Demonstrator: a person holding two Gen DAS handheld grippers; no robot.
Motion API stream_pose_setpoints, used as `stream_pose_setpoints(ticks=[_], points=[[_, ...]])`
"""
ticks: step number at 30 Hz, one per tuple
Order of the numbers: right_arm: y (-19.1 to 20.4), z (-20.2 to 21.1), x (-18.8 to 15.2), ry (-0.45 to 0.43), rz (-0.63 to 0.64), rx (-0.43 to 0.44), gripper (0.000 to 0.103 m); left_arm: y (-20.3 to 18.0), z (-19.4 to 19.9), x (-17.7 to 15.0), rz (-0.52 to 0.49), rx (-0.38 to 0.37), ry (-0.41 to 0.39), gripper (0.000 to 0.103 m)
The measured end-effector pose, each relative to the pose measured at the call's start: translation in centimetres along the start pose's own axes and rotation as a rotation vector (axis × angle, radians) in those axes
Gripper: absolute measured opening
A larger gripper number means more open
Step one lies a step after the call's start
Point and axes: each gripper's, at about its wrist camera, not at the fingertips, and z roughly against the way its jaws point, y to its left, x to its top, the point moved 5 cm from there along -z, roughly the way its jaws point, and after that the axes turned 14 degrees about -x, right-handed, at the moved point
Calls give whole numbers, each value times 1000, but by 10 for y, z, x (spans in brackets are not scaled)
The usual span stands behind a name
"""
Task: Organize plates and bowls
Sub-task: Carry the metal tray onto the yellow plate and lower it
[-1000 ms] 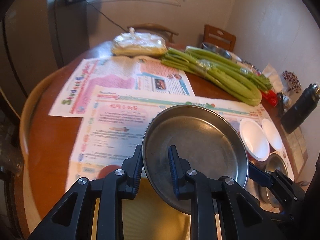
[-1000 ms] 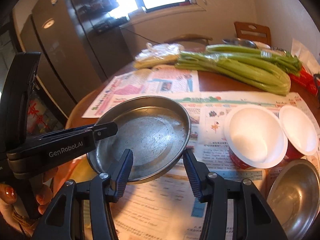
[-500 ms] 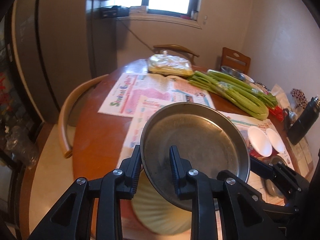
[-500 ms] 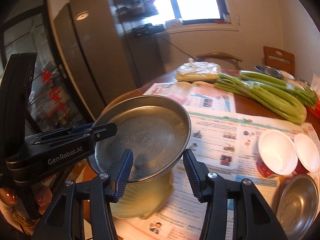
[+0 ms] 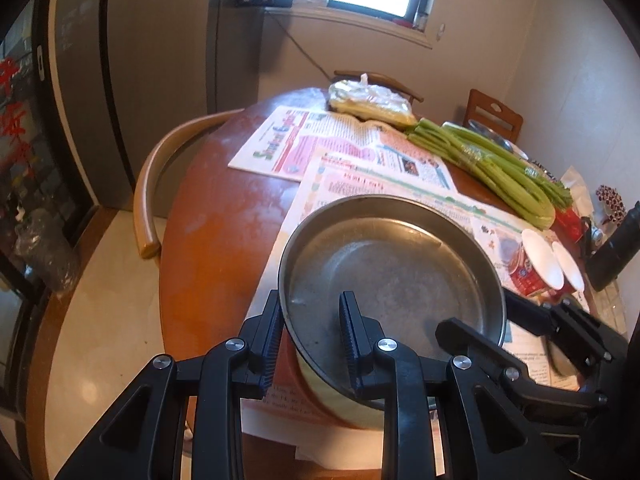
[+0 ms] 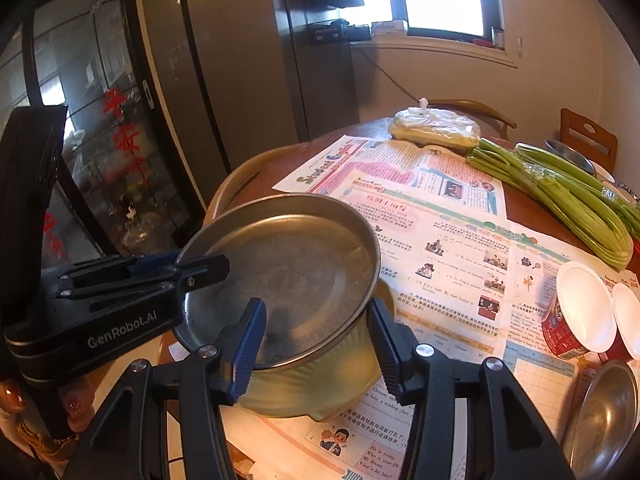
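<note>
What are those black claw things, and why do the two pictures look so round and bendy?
Those claws are grippers: tongs that a person squeezes, one in each hand. Each carries a wide-eyed camera looking along its fingers, which bends the picture. One picture comes from the left gripper, the other from the right gripper. Both hold one metal plate by its rim, above a round table. A yellow-green bowl sits right under the plate. On the table lie newspapers, celery, two red-and-white cups and a small steel bowl.
</note>
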Motion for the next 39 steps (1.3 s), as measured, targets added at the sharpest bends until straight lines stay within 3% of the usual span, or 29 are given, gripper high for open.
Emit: stream_pose_setpoints(ticks=[24,39], points=[[9,-37,-24,90,103,-45,52,11,-29,-34,14,13,86,27],[9,-32,-24,66,124,-101,52,11,-24,-39,6,-1,83,30]])
